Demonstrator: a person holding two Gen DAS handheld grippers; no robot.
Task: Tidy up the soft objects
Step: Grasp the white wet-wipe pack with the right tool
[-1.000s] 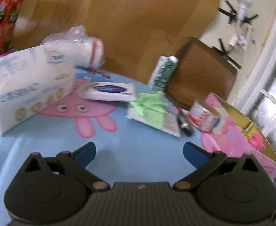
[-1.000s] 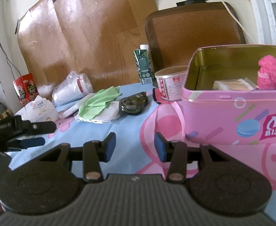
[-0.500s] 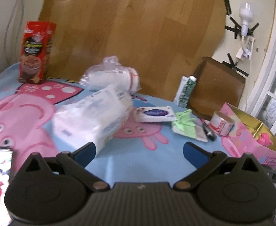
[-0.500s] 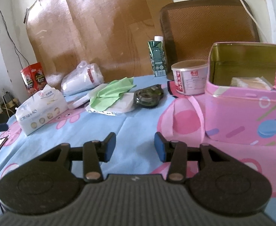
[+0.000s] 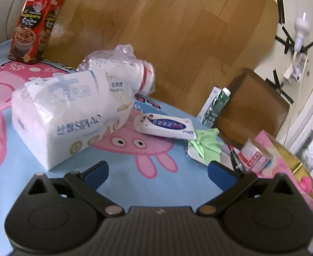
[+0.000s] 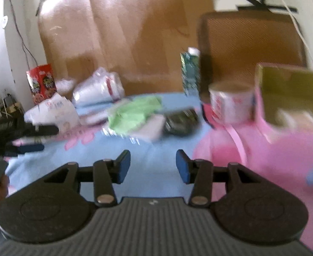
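White plastic-wrapped tissue pack (image 5: 71,119) is lying just ahead of the left claw (image 5: 157,170), which is spread wide, probably lining up. Blurred right view: right claw (image 6: 153,163) is hanging apart, empty, beside the pink biscuit tin (image 6: 284,140).

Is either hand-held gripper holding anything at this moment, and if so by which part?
Nothing is held. The left hand-held gripper is wide open above the tablecloth, short of the tissue pack. The right hand-held gripper is open and empty too.

Glossy plastic-wrapped tissue pack (image 5: 71,115) on a printed cloth tablecloth (image 5: 163,183).
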